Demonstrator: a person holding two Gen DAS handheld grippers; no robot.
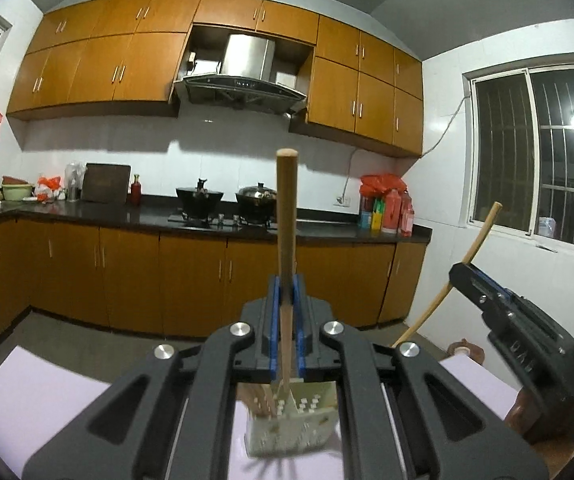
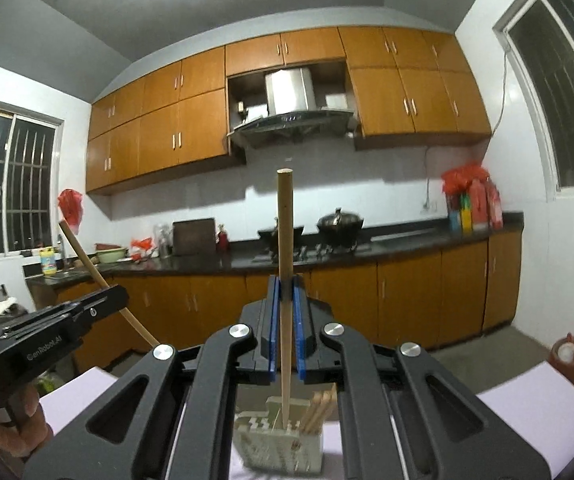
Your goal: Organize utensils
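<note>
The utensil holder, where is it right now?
The perforated cream utensil holder stands on the white tabletop directly below both grippers, each clamping one chopstick upright above it. More chopsticks already stand in its right side in the right wrist view.

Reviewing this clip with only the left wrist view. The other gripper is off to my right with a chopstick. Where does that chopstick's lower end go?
Observer: The chopstick stands upright in the right gripper, jaws shut on it, with its tip at the open top of the holder.
Operator: Who's holding my gripper?
Observer: A bare hand shows beneath the left gripper.
Operator: Anything by the sink I'm missing?
Observer: A yellow bottle stands beside it.
</note>
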